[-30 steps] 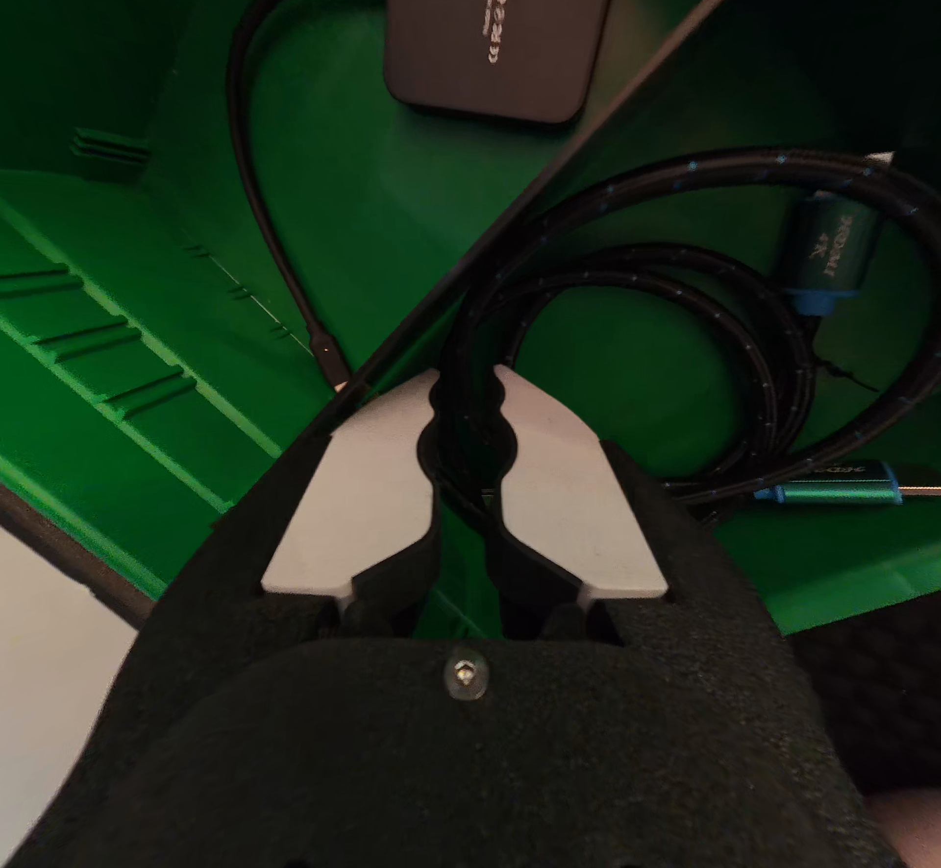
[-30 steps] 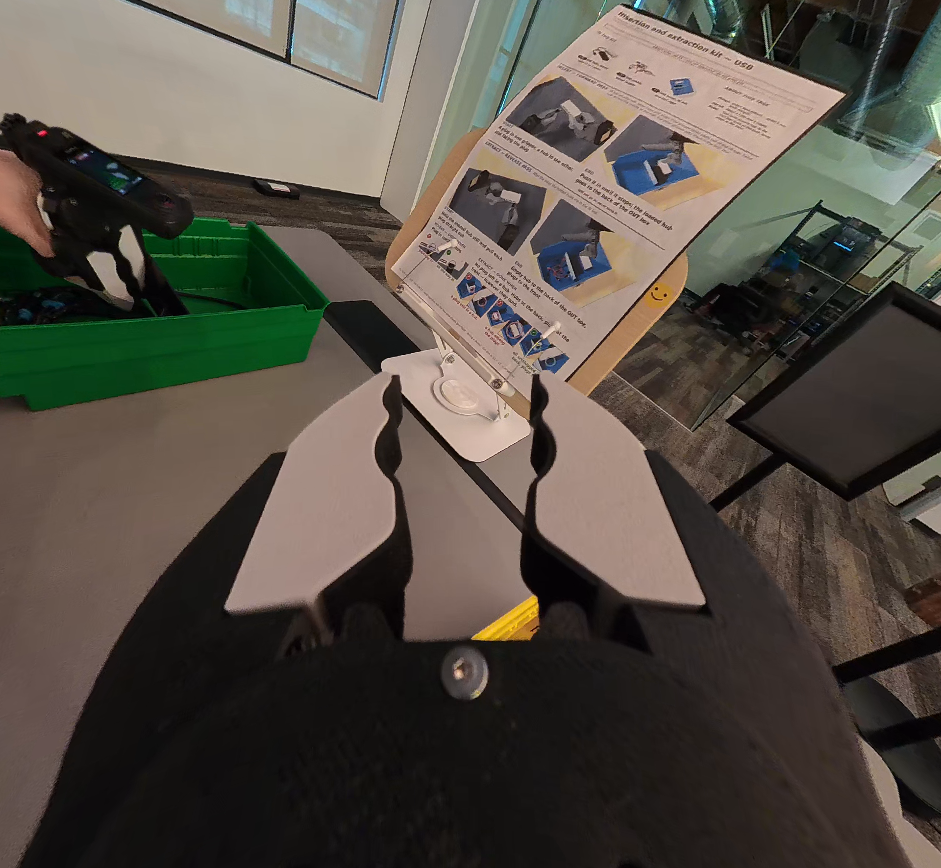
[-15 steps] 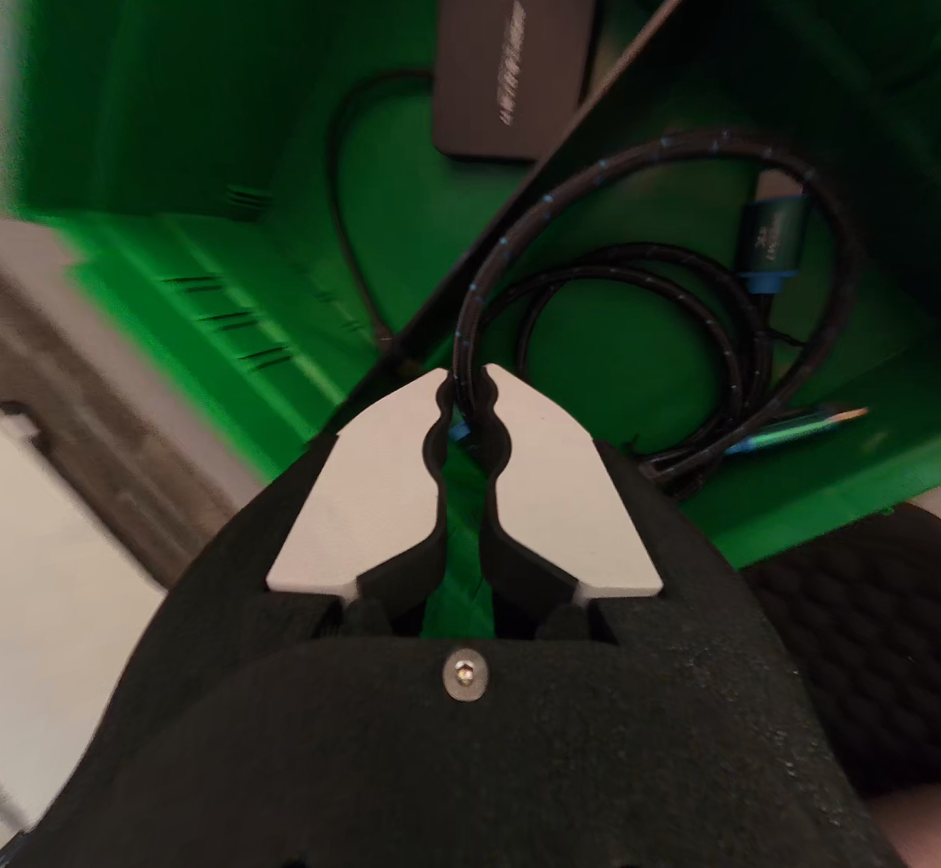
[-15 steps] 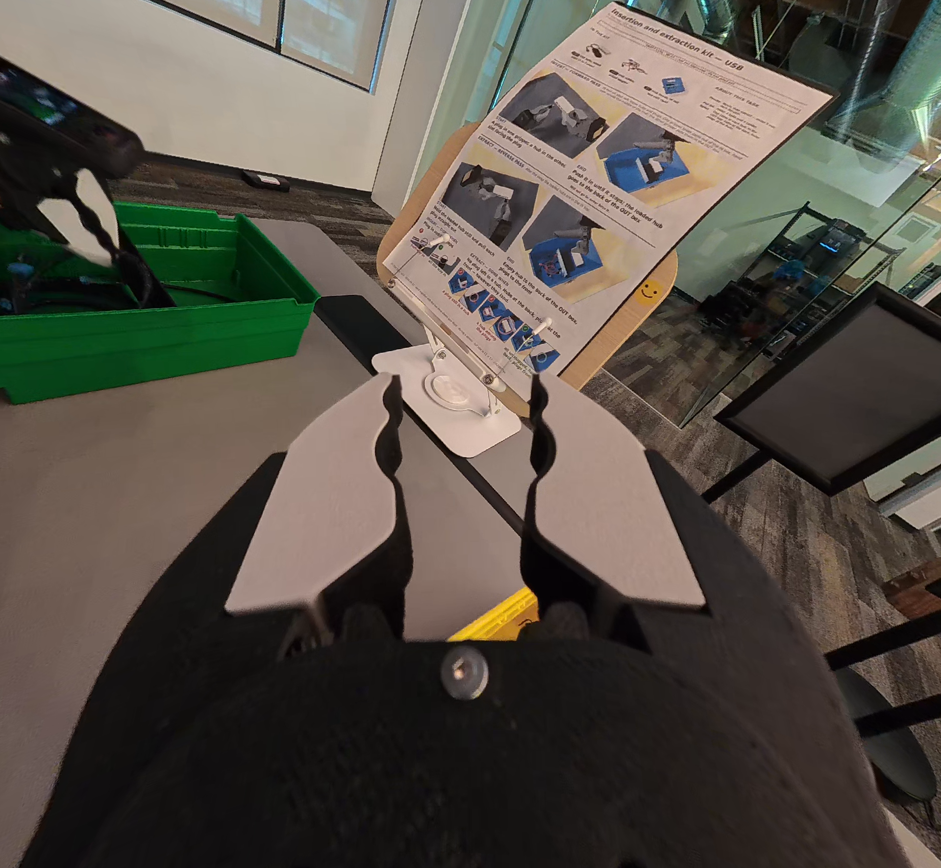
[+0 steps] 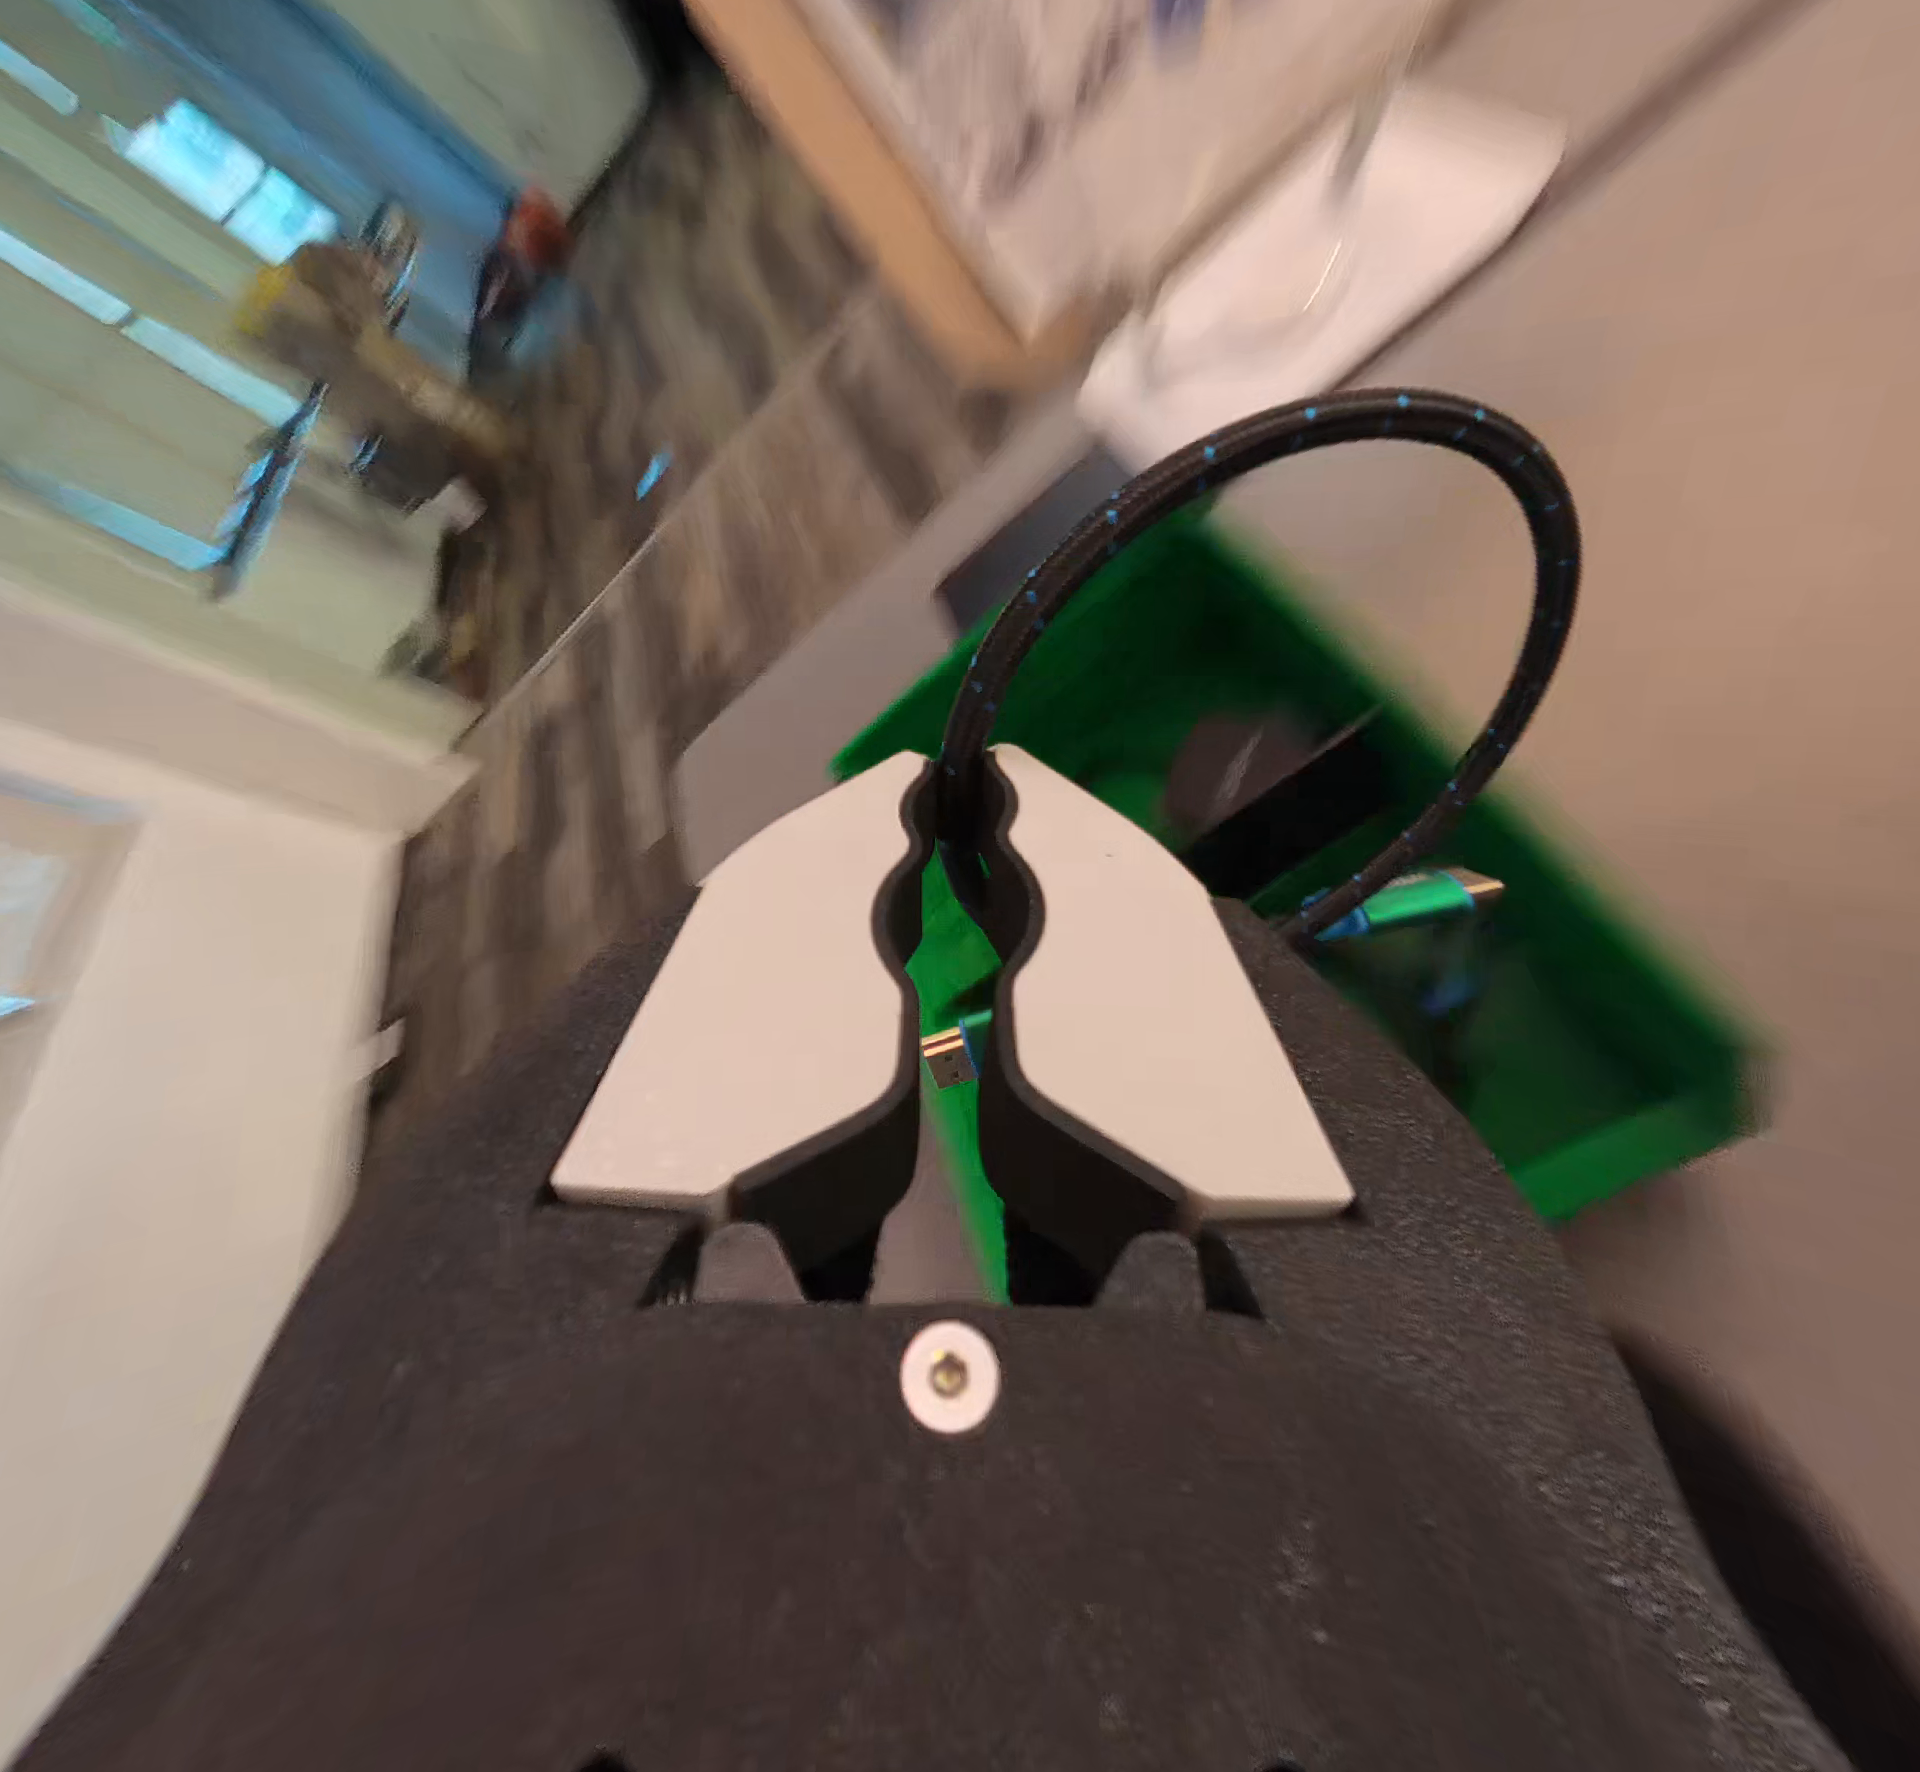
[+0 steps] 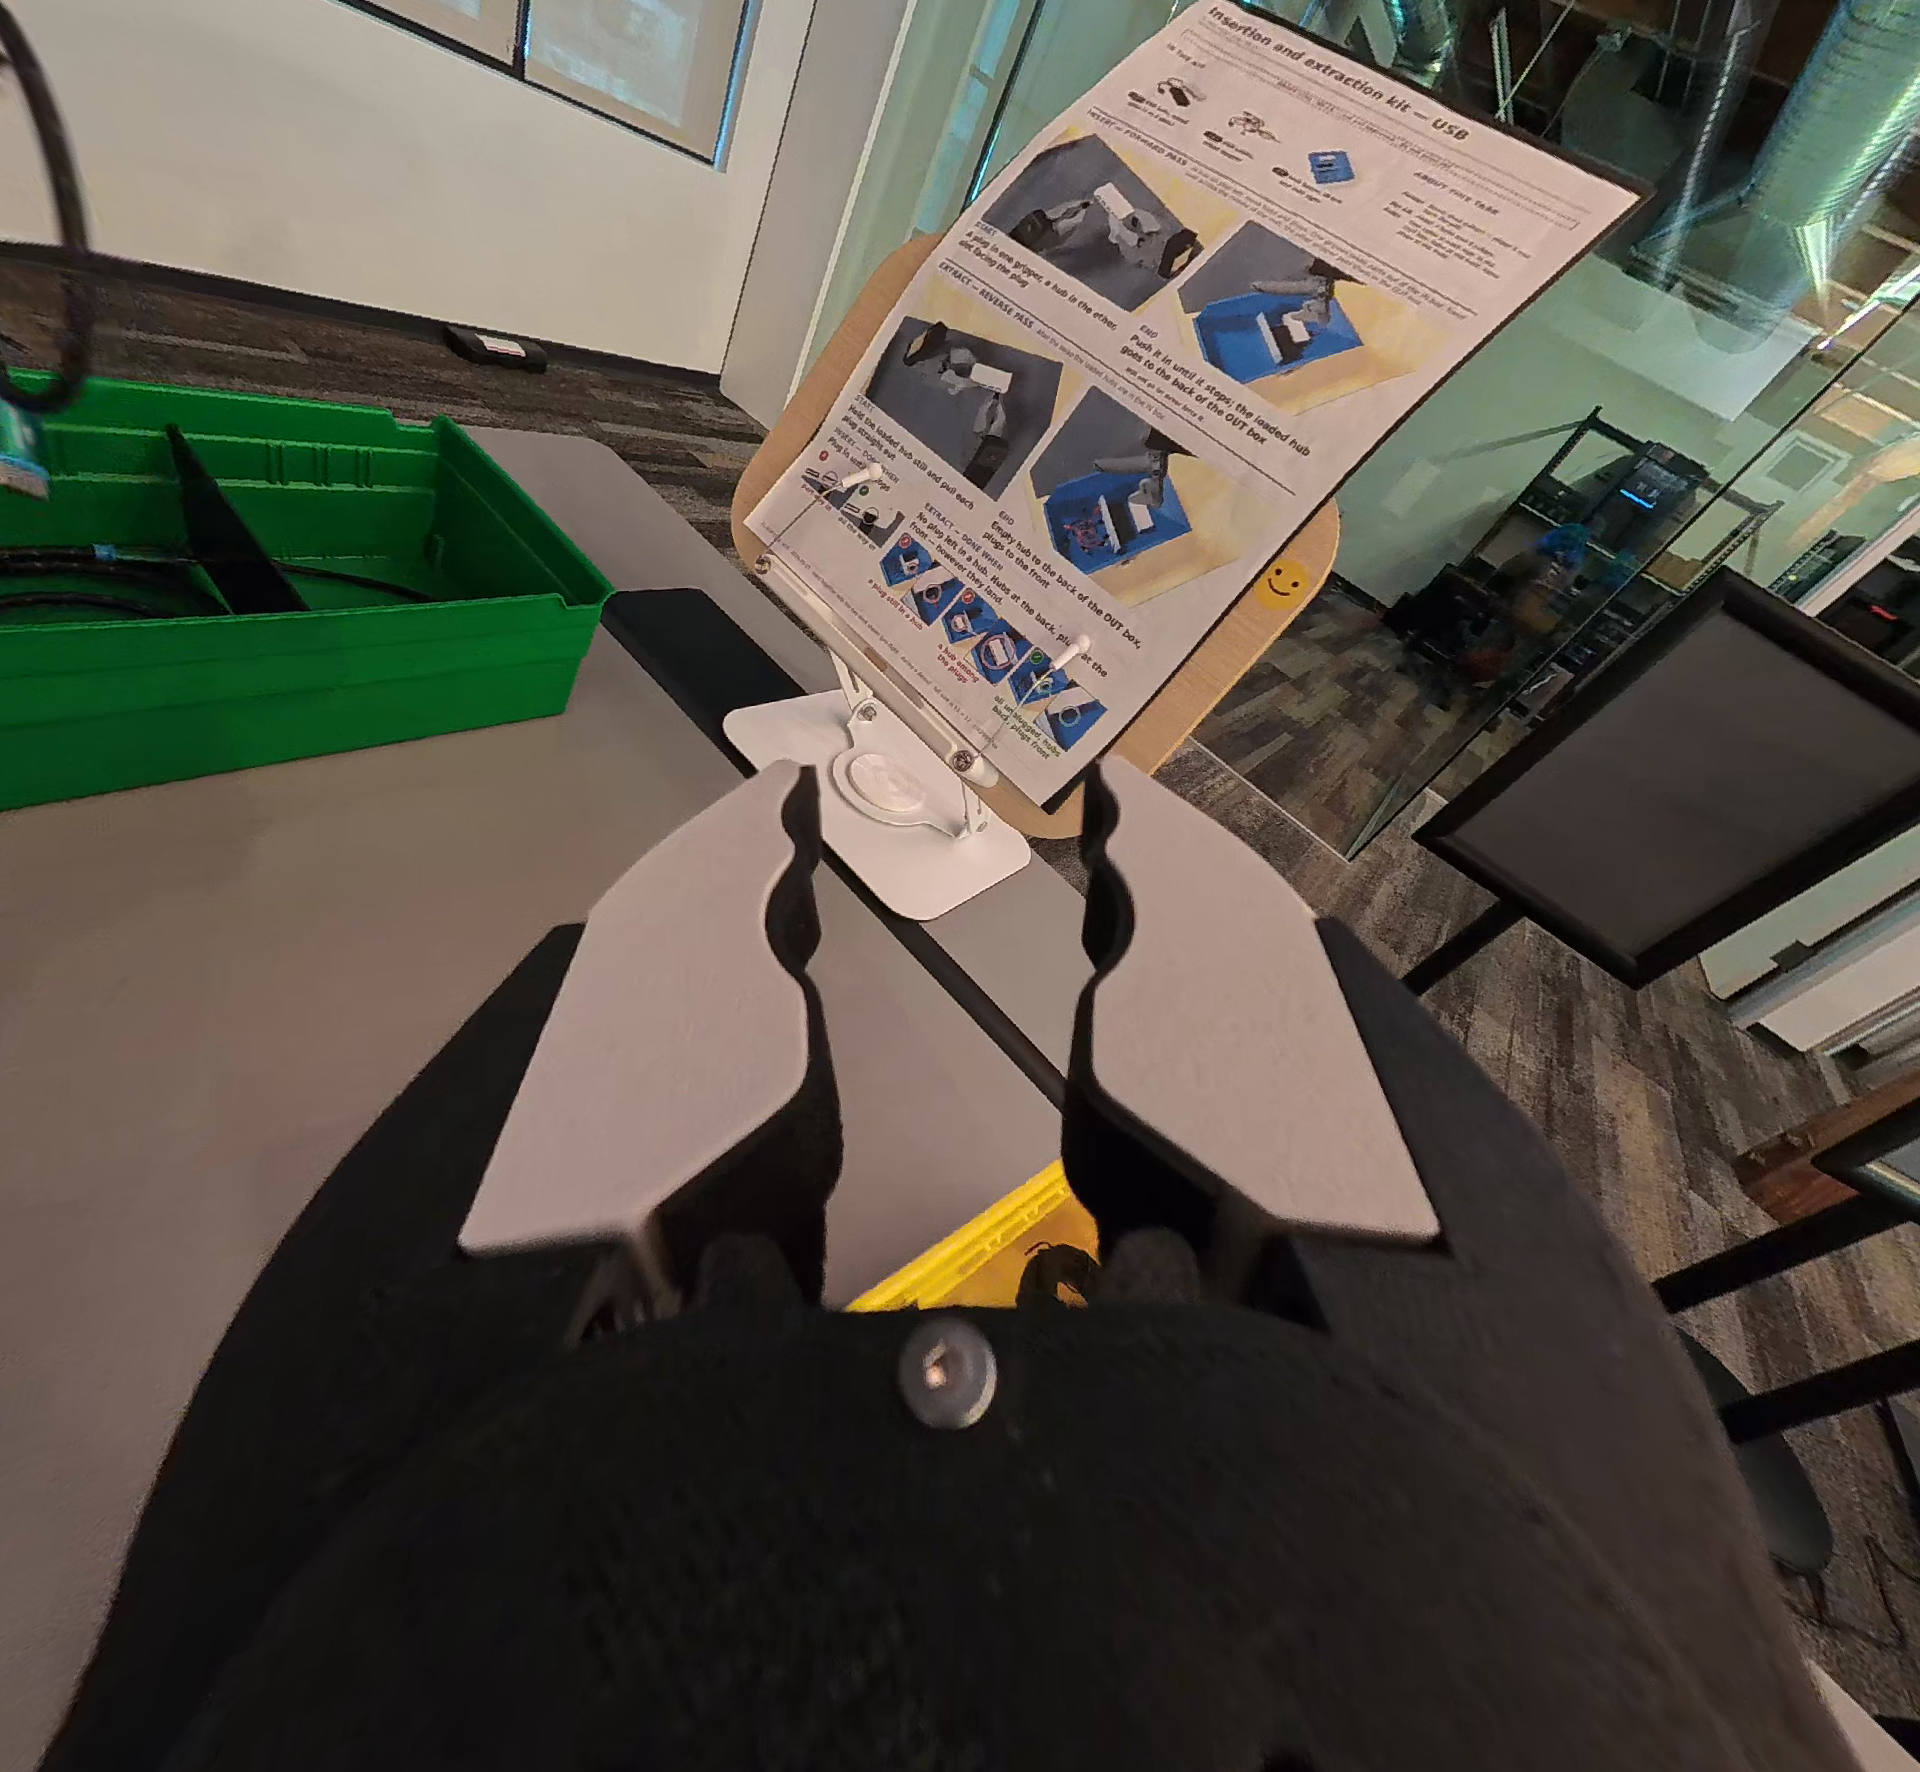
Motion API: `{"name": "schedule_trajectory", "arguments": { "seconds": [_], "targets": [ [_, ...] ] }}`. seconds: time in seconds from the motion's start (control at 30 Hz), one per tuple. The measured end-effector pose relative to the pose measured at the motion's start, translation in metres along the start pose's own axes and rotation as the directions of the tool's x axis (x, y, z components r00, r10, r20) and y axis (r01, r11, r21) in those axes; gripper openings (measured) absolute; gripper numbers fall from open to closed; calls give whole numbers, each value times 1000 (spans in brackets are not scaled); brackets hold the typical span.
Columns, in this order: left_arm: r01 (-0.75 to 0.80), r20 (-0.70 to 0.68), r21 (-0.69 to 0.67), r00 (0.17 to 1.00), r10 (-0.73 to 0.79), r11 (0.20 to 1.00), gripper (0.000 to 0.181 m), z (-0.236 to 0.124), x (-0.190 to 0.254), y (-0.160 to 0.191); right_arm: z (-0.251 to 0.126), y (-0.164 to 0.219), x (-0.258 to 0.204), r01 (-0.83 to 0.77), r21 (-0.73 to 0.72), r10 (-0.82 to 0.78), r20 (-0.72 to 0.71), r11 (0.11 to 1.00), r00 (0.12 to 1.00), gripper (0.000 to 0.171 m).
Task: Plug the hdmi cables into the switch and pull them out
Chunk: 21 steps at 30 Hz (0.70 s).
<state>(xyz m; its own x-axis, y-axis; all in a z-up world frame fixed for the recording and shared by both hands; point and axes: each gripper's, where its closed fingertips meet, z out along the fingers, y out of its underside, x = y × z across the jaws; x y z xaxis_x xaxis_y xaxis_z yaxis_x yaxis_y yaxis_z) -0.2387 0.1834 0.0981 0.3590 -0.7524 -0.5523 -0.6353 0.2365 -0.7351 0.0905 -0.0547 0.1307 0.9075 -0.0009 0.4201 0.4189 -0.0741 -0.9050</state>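
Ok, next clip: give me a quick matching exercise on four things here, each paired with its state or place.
1. left gripper
2. right gripper
3. green bin
4. instruction sheet

a. propped on a white stand
b. open, holding nothing
c. shut on the braided cable
d. on the grey table, with a black divider inside

Pairs: 1-c, 2-b, 3-d, 4-a

Bare grey tabletop [image 6: 312, 943] lies open between shallow green plastic bin [image 6: 312, 673] and white-based instruction-sheet stand [image 6: 914, 849]; black upright divider [image 6: 223, 527] and black cables [image 6: 94, 569] obstruct the bin's interior.
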Motion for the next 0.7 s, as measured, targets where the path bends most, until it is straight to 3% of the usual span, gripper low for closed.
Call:
{"name": "schedule_trajectory", "arguments": {
  "seconds": [0.07, 0.13, 0.2, 0.37, 0.47, 0.7],
  "targets": [
    [107, -186, 80, 978, -91, 991, 7, -15, 30, -21, -1, 1, 2, -1, -2, 1, -5, 1000, 1000, 48],
    [142, -379, 118, 921, -88, 983, 6, -21, 73, -41, -1, 1, 3, -5, -1, 5, -9, 1000, 1000, 48],
    [119, -484, 113, 874, -50, 986, 6, -9, 115, -54, -2, 2, 5, -13, 2, 13, -10, 1000, 1000, 48],
    [-84, -516, 15, 853, 79, 996, 6, 64, 215, -45, -1, 3, 4, -11, -5, 11, -7, 1000, 1000, 48],
    [-129, -599, -54, 797, 71, 990, 6, 90, 263, -24, -1, 5, 4, -7, -12, 7, -7, 1000, 1000, 48],
    [-88, -639, -80, 769, 17, 993, 6, 113, 299, -11, 7, 16, 6, -13, -46, 12, -4, 999, 1000, 48]
  ]
}}
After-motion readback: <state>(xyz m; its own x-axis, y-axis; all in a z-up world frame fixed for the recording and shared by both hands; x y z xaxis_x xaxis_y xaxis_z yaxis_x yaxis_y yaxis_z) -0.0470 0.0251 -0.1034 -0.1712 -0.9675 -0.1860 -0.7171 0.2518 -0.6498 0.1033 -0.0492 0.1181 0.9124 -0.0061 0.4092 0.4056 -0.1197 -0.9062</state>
